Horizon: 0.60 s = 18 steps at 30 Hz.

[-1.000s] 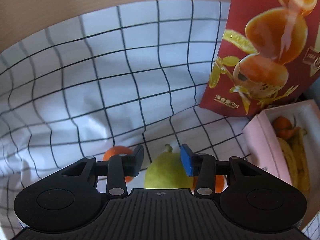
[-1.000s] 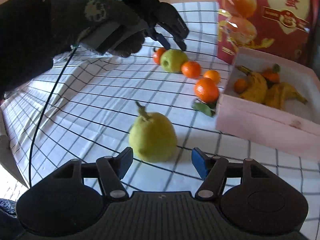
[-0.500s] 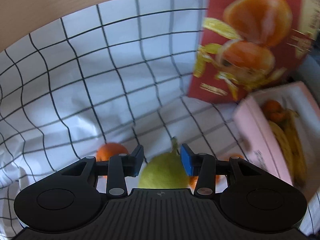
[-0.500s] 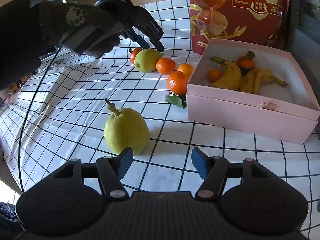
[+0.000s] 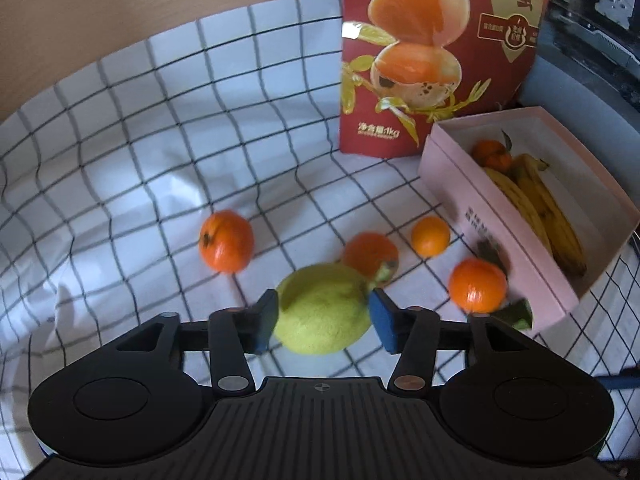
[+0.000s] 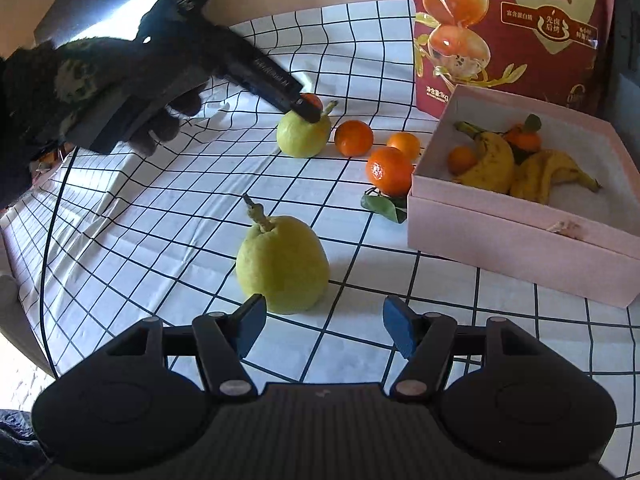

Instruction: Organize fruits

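The left gripper point(image 5: 323, 316) is over the far pear point(image 5: 322, 309), its jaws opening, the pear between them with a gap showing beside the right pad. The right gripper point(image 6: 322, 325) hangs with jaws spread and nothing in them, just short of the near pear point(image 6: 282, 265), which stands upright on the checked cloth point(image 6: 168, 216). Four tangerines lie loose near the pink box point(image 6: 520, 236), which holds bananas point(image 6: 532, 172) and more tangerines. A red bag point(image 6: 516, 24) stands behind the box.
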Available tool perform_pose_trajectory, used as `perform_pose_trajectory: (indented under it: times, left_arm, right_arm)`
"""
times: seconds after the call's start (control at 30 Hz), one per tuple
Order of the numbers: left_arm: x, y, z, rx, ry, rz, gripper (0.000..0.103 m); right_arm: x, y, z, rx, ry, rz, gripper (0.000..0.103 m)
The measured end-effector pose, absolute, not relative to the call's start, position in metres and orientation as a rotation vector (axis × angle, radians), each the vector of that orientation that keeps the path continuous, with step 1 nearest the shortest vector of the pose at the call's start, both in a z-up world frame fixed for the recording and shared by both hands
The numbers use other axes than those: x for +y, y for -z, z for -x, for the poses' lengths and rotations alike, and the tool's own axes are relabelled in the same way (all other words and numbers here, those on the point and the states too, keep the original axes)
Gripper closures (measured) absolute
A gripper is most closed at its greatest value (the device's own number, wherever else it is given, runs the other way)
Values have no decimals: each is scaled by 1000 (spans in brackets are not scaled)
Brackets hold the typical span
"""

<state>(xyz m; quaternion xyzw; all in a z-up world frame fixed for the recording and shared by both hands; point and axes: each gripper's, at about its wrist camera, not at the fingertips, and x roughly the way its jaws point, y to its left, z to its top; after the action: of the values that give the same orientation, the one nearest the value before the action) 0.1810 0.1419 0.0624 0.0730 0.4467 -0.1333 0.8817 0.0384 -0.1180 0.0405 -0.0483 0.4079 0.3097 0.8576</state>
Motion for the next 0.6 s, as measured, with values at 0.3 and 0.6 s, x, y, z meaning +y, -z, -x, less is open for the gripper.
perform_pose_trajectory:
  times: [0.3, 0.6]
  left_arm:
    - [180, -67, -163, 837, 158, -17, 40]
    - [205, -58, -155, 830, 122, 70, 46]
  right_arm:
    - [-122, -44, -36, 836, -648, 98, 38]
    - [-103, -97, -65, 756, -746, 92, 38]
